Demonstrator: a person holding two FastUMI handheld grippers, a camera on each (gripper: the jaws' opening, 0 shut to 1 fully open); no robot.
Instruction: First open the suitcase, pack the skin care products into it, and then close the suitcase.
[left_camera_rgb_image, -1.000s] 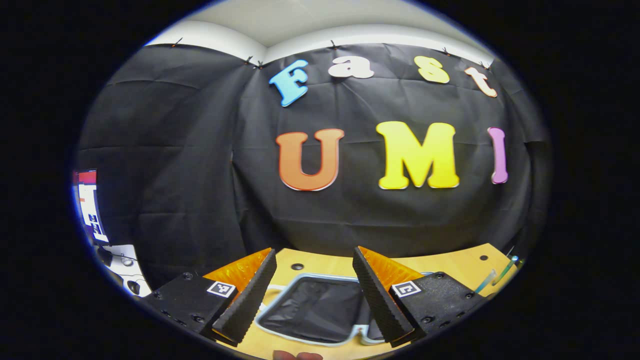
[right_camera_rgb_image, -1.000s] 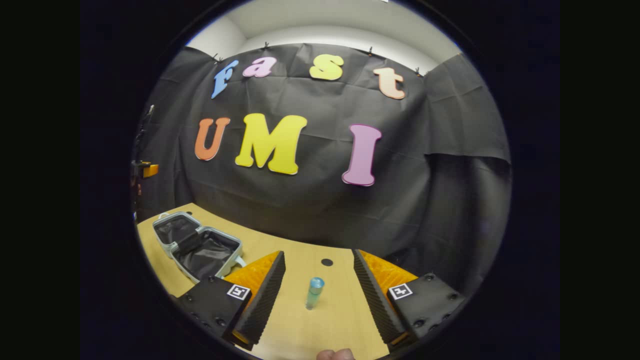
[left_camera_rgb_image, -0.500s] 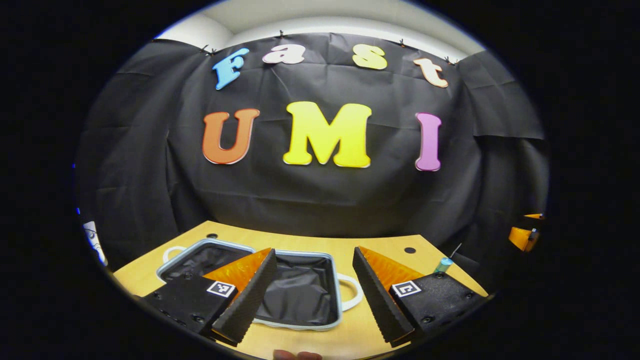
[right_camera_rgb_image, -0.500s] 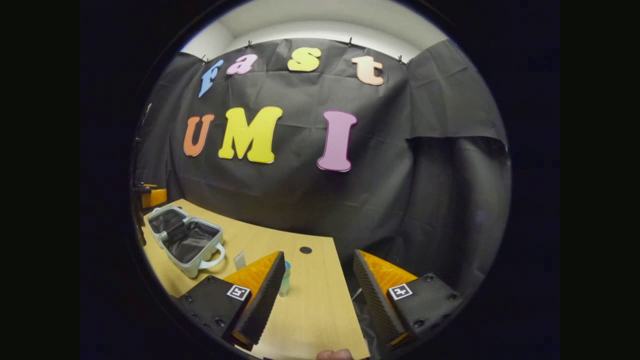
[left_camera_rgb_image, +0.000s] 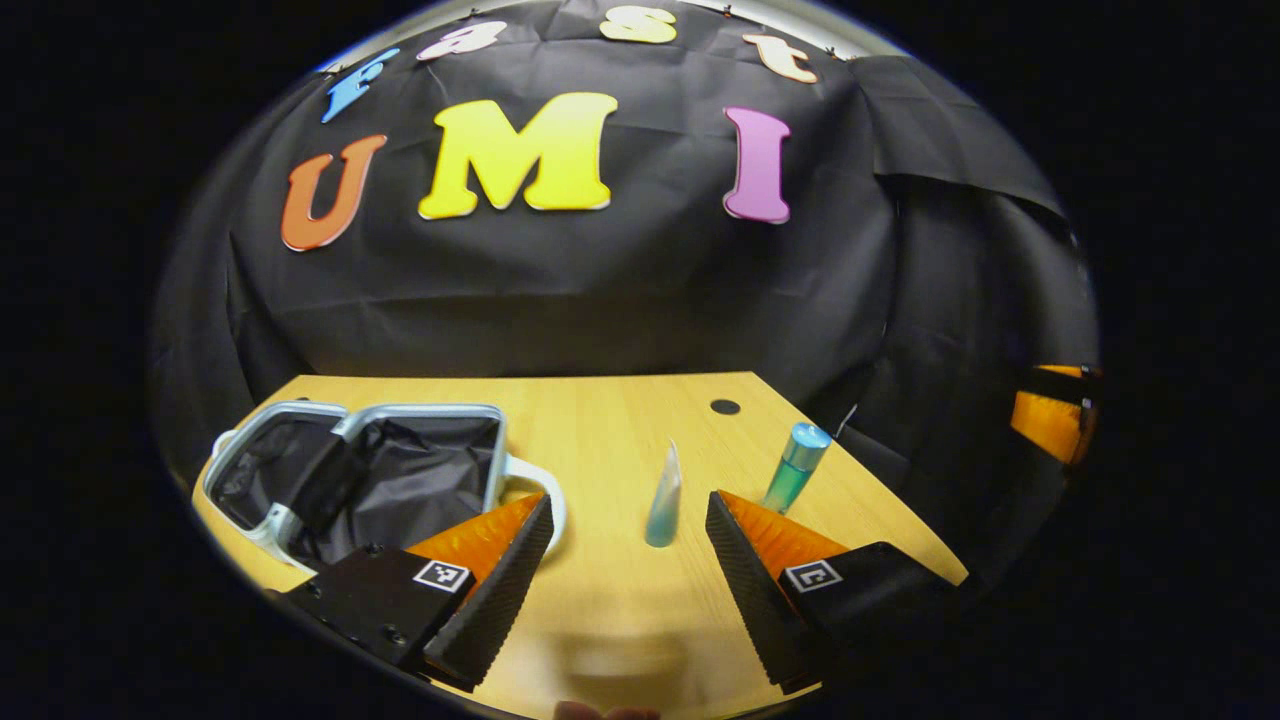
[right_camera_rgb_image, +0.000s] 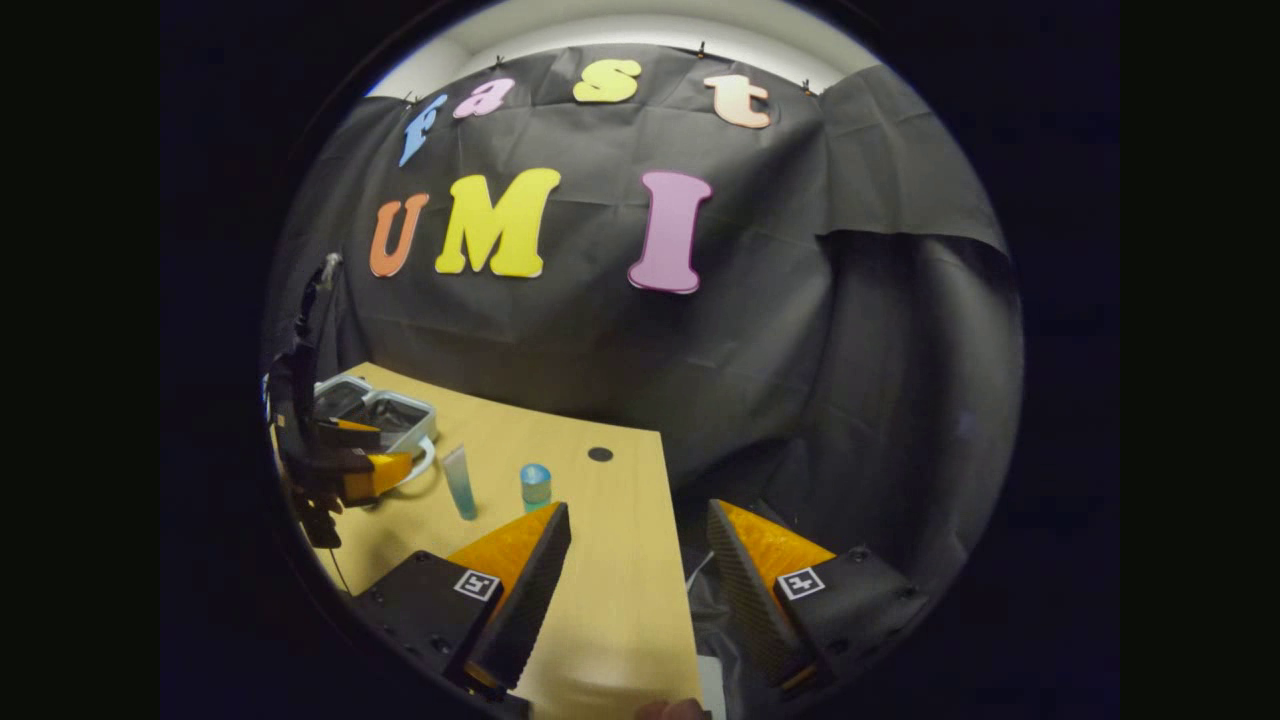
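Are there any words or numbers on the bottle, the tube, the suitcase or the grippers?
Tube: any print is too small and blurred to read.
Bottle: the same, nothing readable.
Suitcase: no writing to be seen.
Square marker on the left gripper: a black-and-white pattern, no words.
Square marker on the right gripper: a pattern too.

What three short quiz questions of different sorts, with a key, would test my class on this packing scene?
1. True or false: the suitcase lies open on the table.
2. Multiple choice: between the left claw fingers stands A) a lone cap, B) the clear tube, C) a folded towel.
3. Fill in: the blue-capped bottle stands upright ____ the suitcase, on the tabletop.

Key
1. True; its dark lining shows.
2. B; the tube stands ahead of the open claw, ungripped.
3. Outside. The right claw is open and holds nothing.
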